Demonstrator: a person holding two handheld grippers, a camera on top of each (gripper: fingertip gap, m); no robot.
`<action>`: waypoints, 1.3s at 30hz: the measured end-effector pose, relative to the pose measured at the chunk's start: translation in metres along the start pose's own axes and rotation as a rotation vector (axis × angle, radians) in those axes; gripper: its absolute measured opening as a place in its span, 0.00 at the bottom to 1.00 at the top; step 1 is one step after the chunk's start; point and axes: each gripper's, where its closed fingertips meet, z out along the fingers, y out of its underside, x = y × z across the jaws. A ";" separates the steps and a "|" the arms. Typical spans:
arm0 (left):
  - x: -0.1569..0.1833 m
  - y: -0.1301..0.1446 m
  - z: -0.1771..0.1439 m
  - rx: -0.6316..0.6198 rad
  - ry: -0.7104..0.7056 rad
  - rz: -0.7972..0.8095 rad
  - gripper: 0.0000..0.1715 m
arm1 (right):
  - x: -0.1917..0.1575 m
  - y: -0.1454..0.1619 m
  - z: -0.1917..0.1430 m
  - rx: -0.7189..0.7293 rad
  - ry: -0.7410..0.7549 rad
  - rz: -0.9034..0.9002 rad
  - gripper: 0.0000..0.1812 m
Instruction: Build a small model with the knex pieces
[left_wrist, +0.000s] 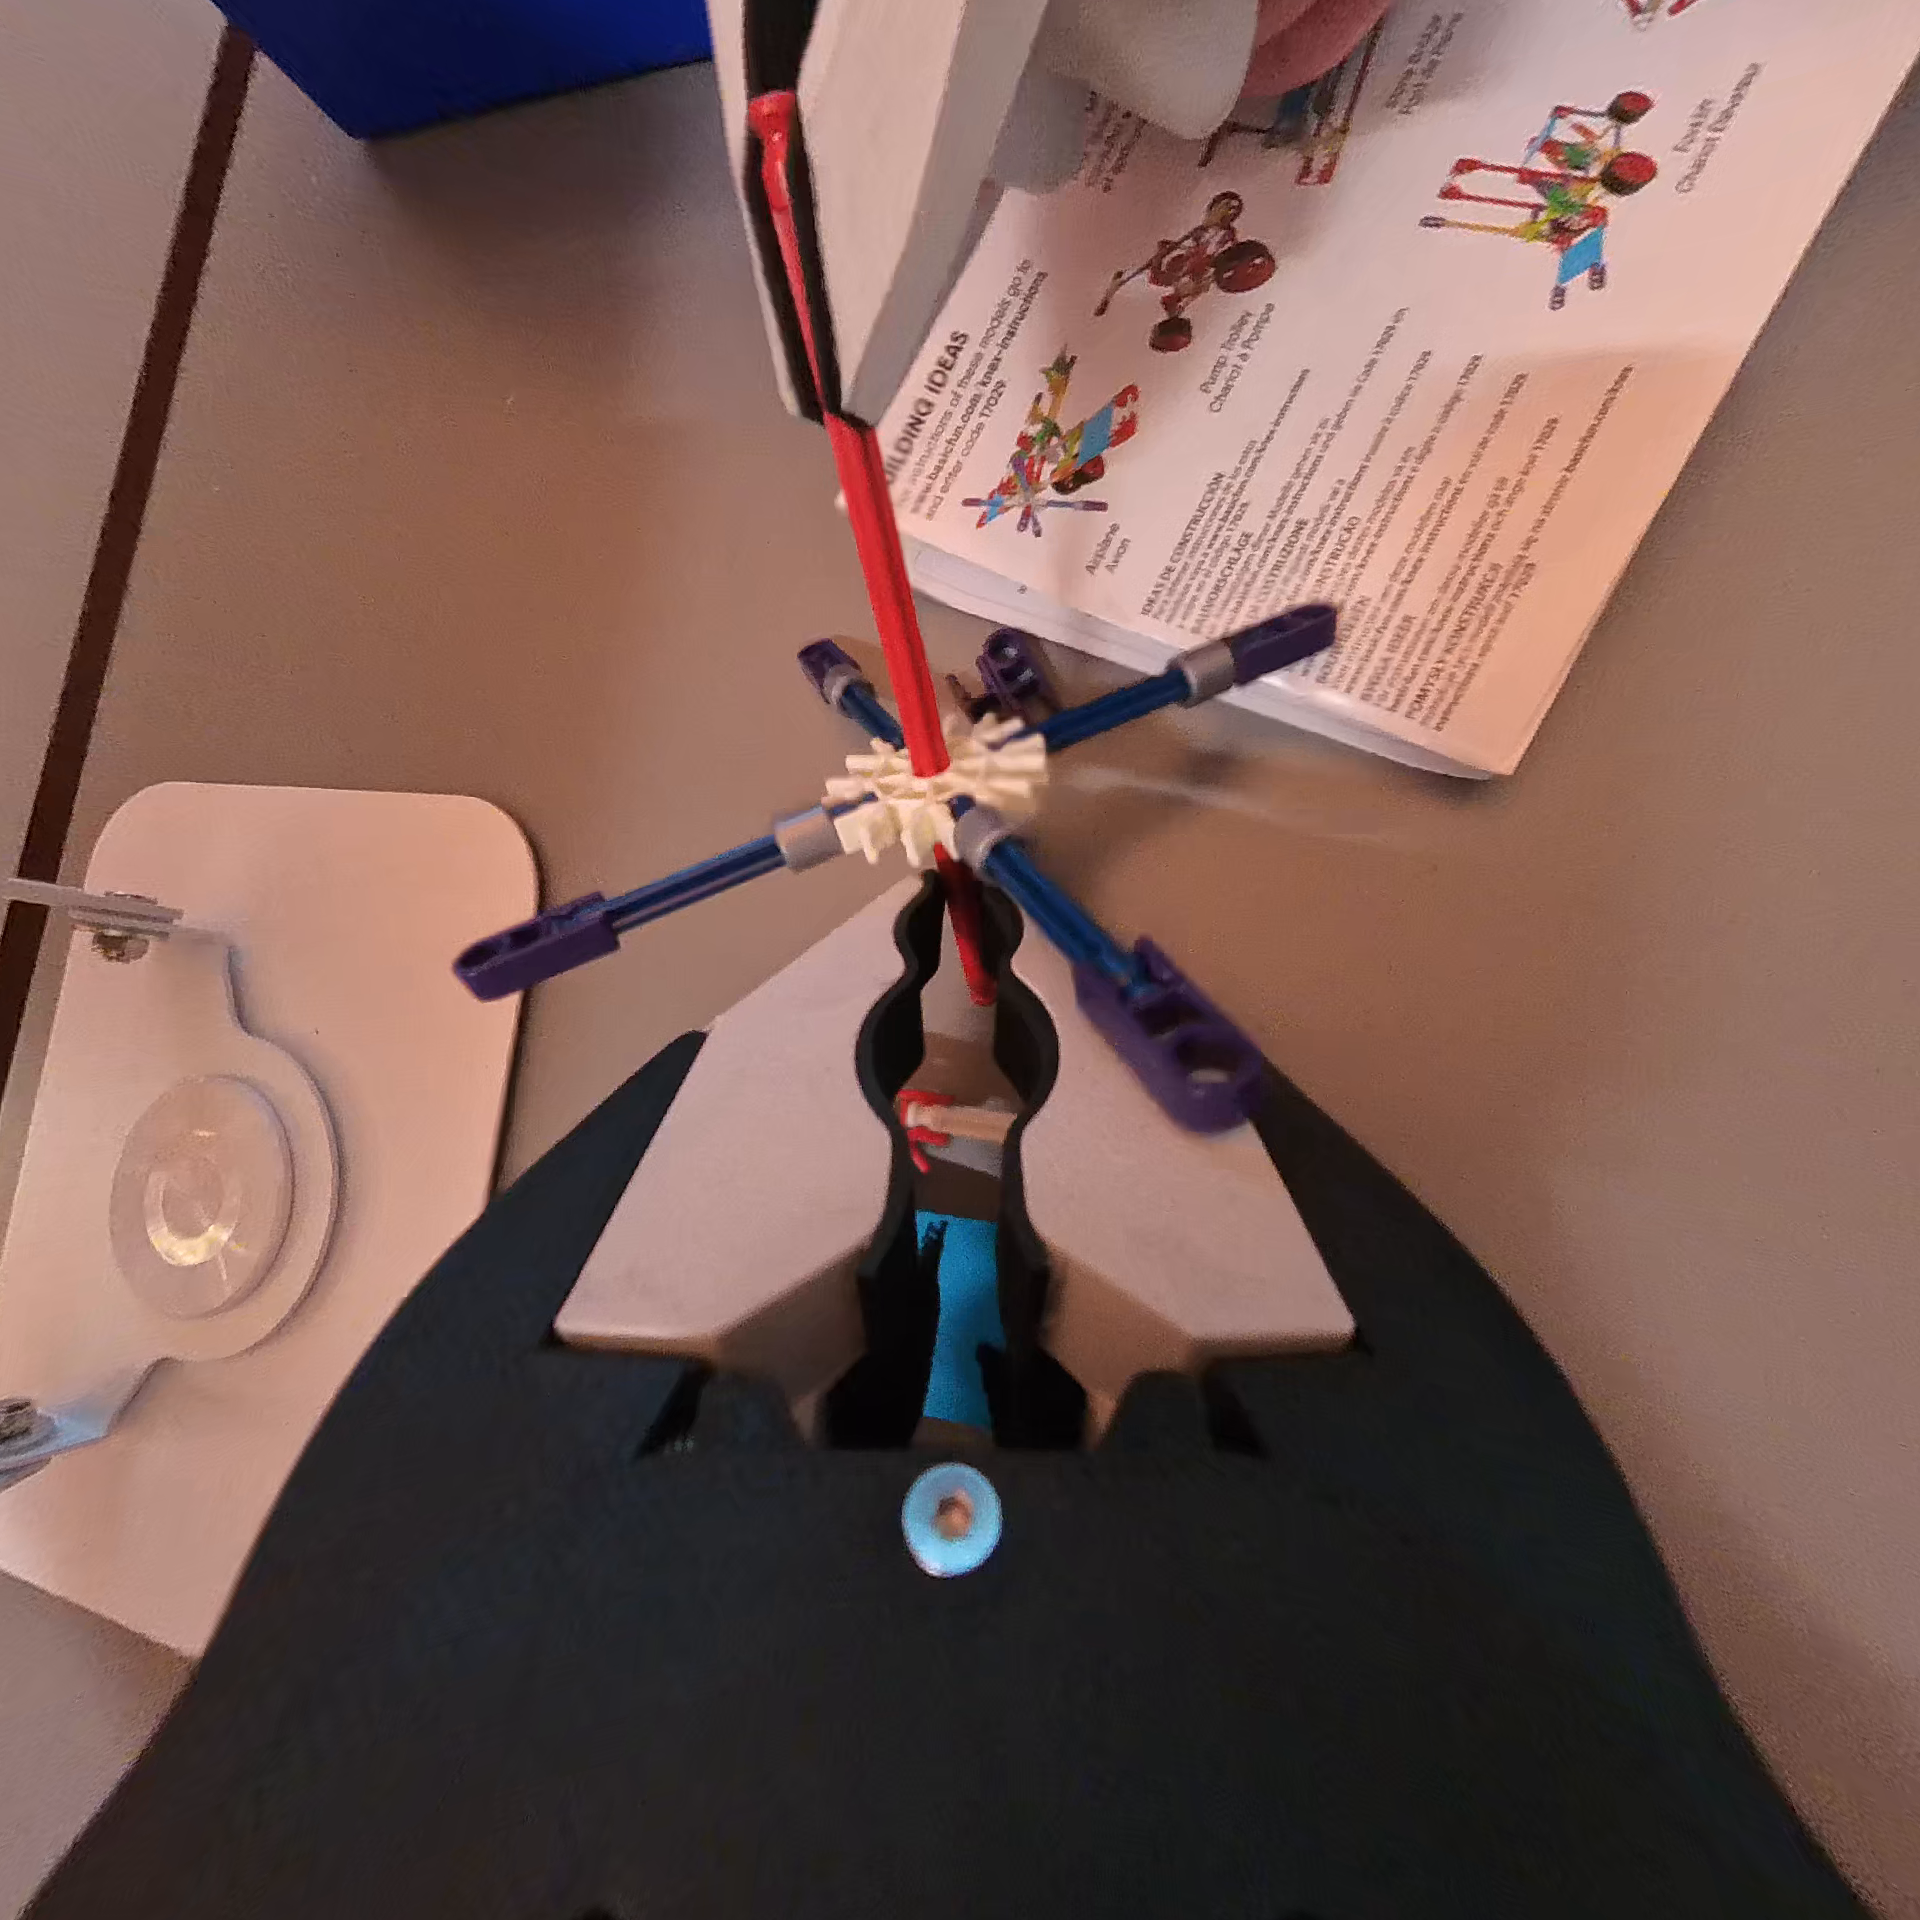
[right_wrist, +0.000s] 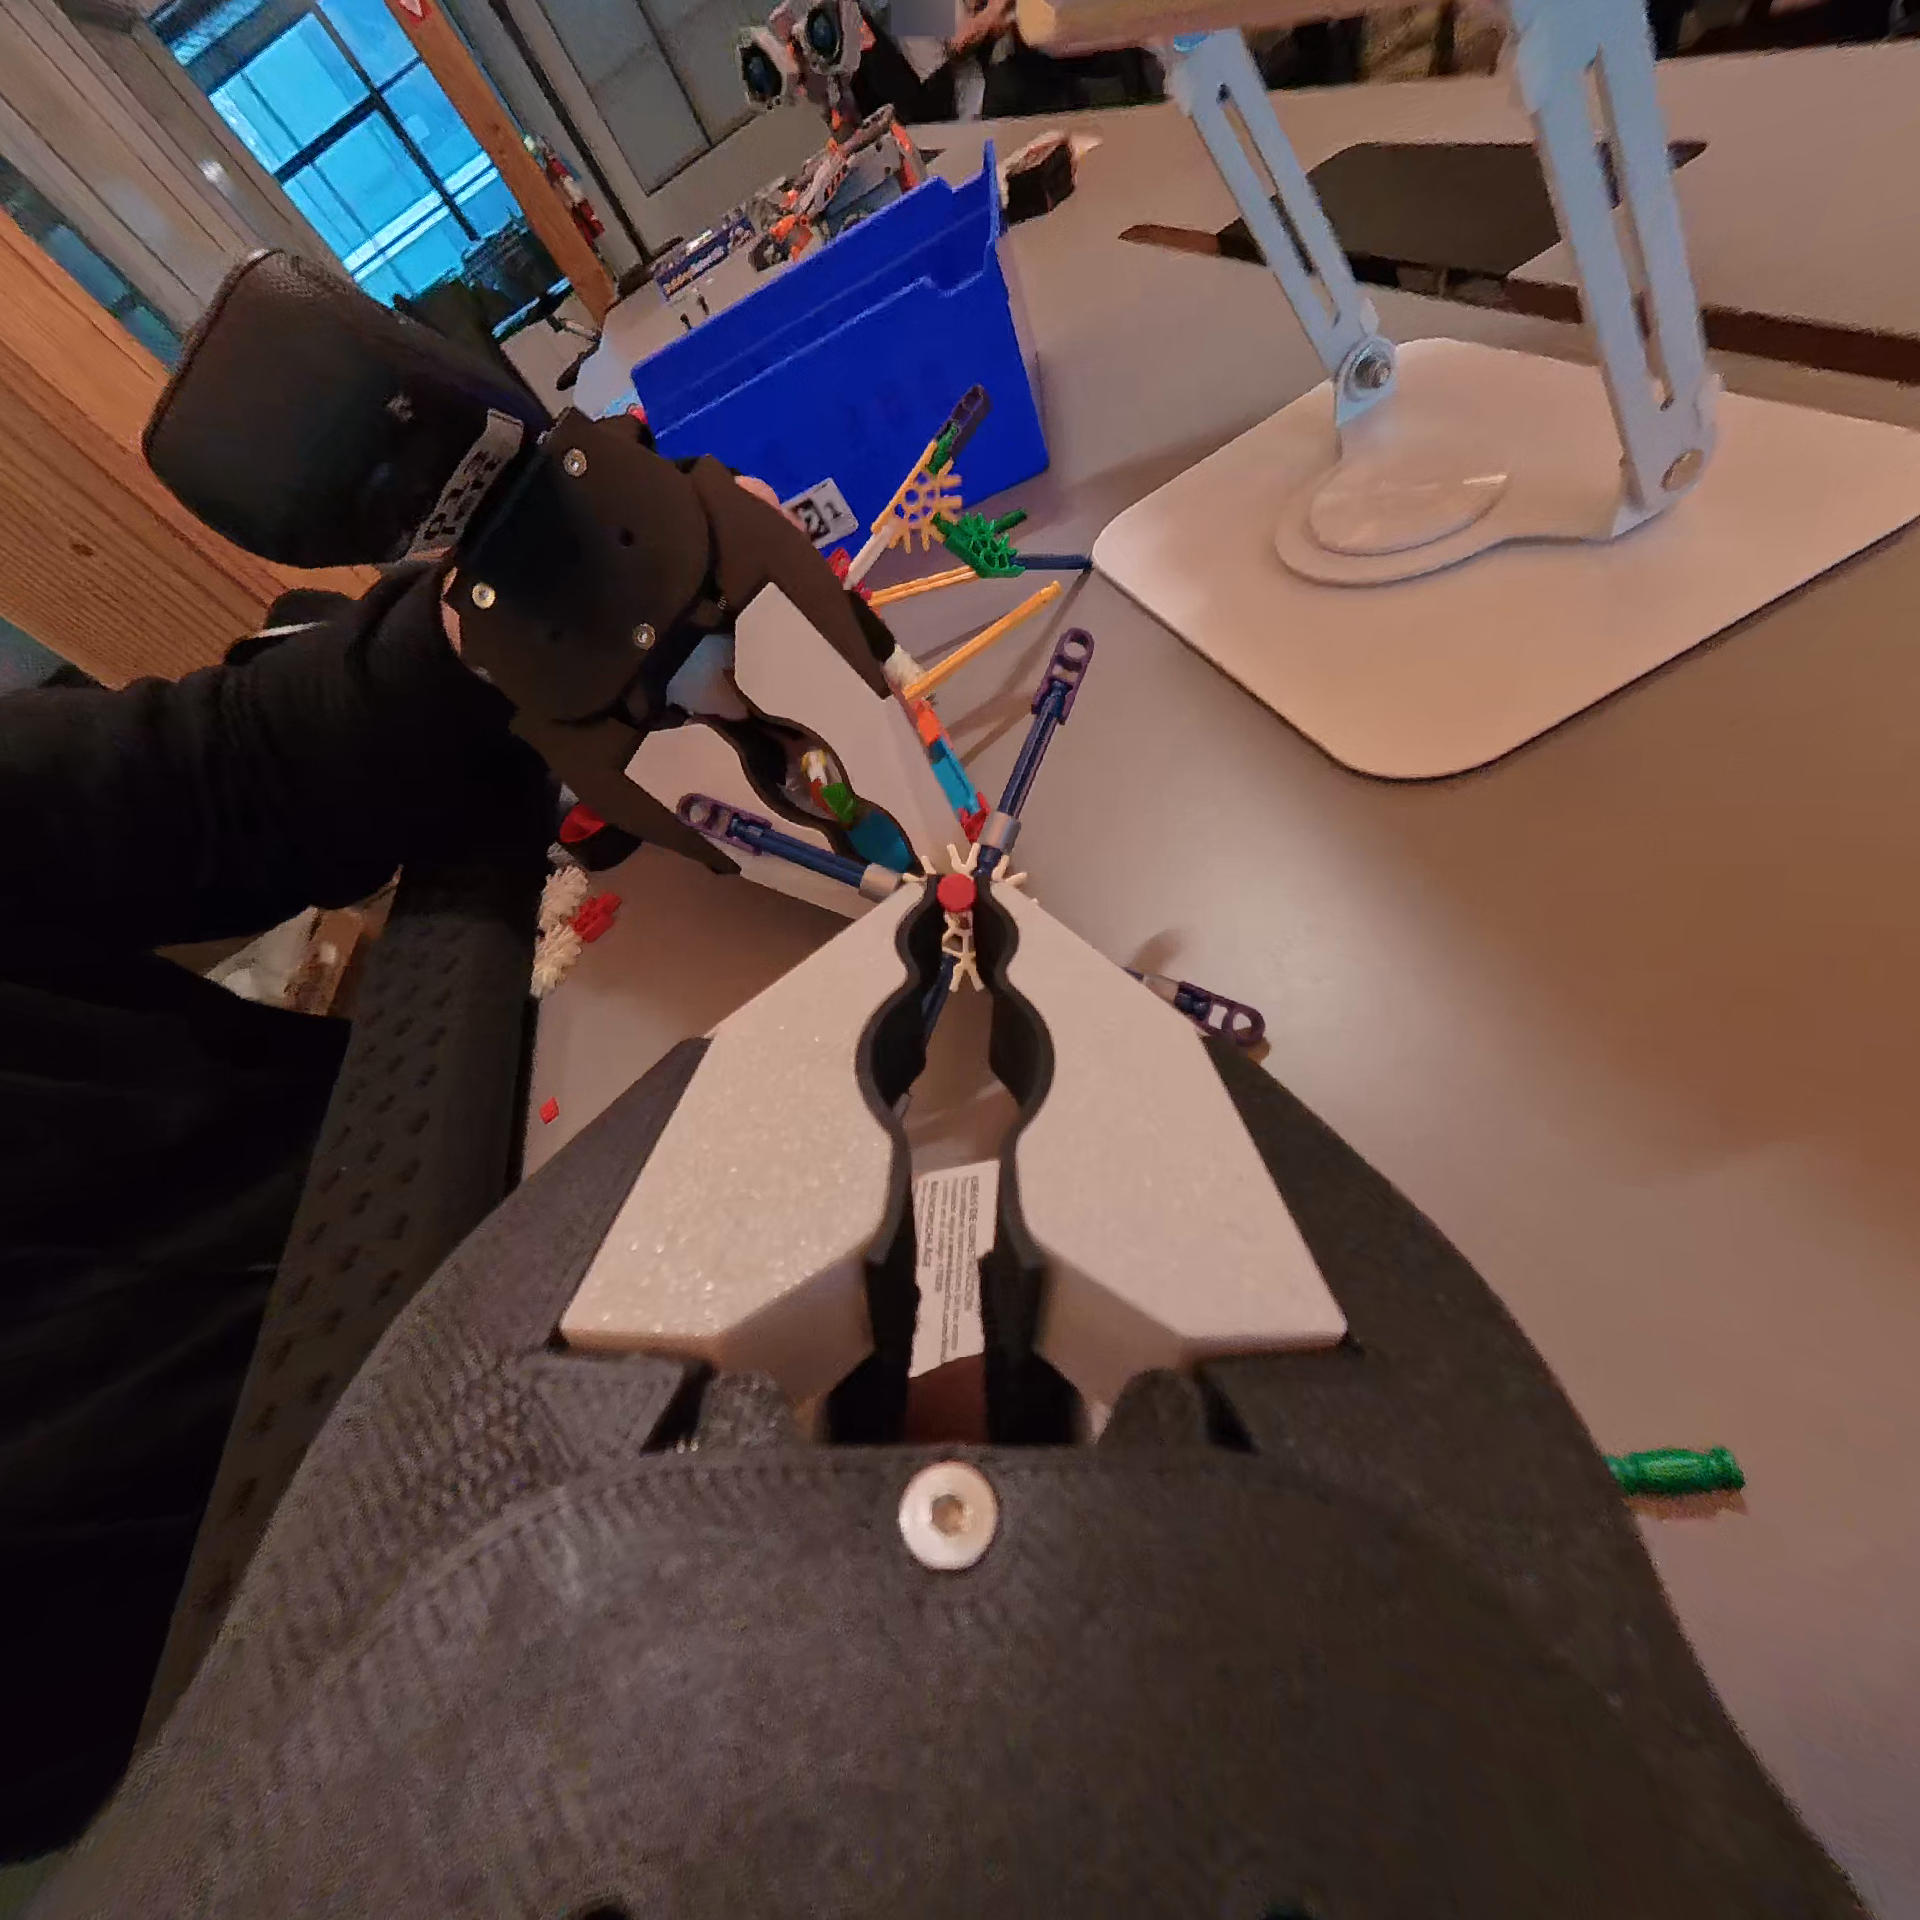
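Note:
A red rod (left_wrist: 883, 582) runs through a white snowflake hub (left_wrist: 925, 795). Blue rods (left_wrist: 1117, 701) with grey sleeves and purple end connectors (left_wrist: 1174, 1029) fan out from the hub. My left gripper (left_wrist: 961, 909) is shut on the rod's near end, just behind the hub. The right gripper (left_wrist: 831, 405) is shut on the rod's far end. In the right wrist view my right gripper (right_wrist: 956, 904) clamps the red rod's end (right_wrist: 956, 891), with the hub (right_wrist: 961, 940) between its fingers. The left gripper (right_wrist: 914, 852) reaches in from the left, held by a black-sleeved arm.
An open instruction booklet (left_wrist: 1351, 436) lies under the assembly. A blue bin (right_wrist: 852, 353) stands behind, with a yellow-and-green rod build (right_wrist: 935, 520) leaning at it. A white stand base (right_wrist: 1455, 623) is to the right. Loose white and red pieces (right_wrist: 571, 925) and a green piece (right_wrist: 1673, 1470) lie on the table. The gap from one gripper's tips to the other's is roughly 8 cm.

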 end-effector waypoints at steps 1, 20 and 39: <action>-0.004 -0.001 -0.002 0.010 -0.022 -0.005 0.02 | 0.001 -0.005 0.000 0.020 0.015 -0.006 0.02; -0.060 -0.036 -0.088 0.542 0.006 -0.434 0.02 | 0.028 0.049 0.009 -0.446 0.369 -0.384 0.17; -0.055 -0.044 -0.087 0.620 0.074 -0.506 0.01 | 0.014 0.084 0.036 -0.619 0.280 -0.500 0.04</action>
